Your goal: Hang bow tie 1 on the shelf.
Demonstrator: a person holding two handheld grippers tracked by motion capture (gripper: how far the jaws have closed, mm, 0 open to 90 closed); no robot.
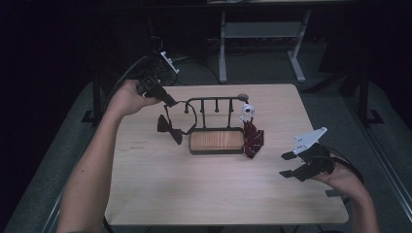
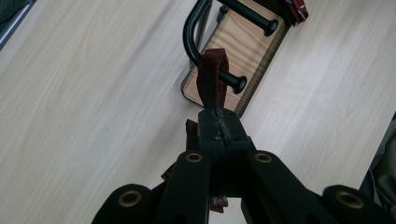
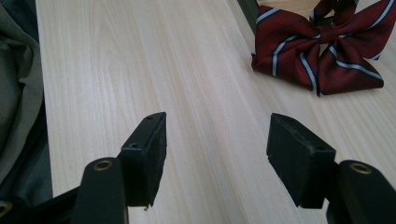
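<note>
The dark red bow tie (image 1: 169, 127) hangs at the left end of the black peg rack (image 1: 214, 104), its strap (image 2: 212, 77) looped over the leftmost peg (image 2: 233, 81) while the bow itself dangles just above the counter (image 1: 160, 184). The left tongs (image 2: 219, 128) are clenched on that strap just below the peg, so the loop appears to be on the hook but not yet let go; releasing it looks like what remains for this tie. A second, striped red bow tie (image 3: 322, 44) lies on the counter at the right end of the rack's wooden base (image 1: 216, 141), touching it, and seems unhung, with the middle pegs free. A small white object (image 1: 247, 110) hangs near the rack's right end; what it is I cannot tell. The right tongs (image 3: 217, 154) hover released, jaws wide apart, near the right edge of the counter and well apart from the striped tie, which probably comes next.
</note>
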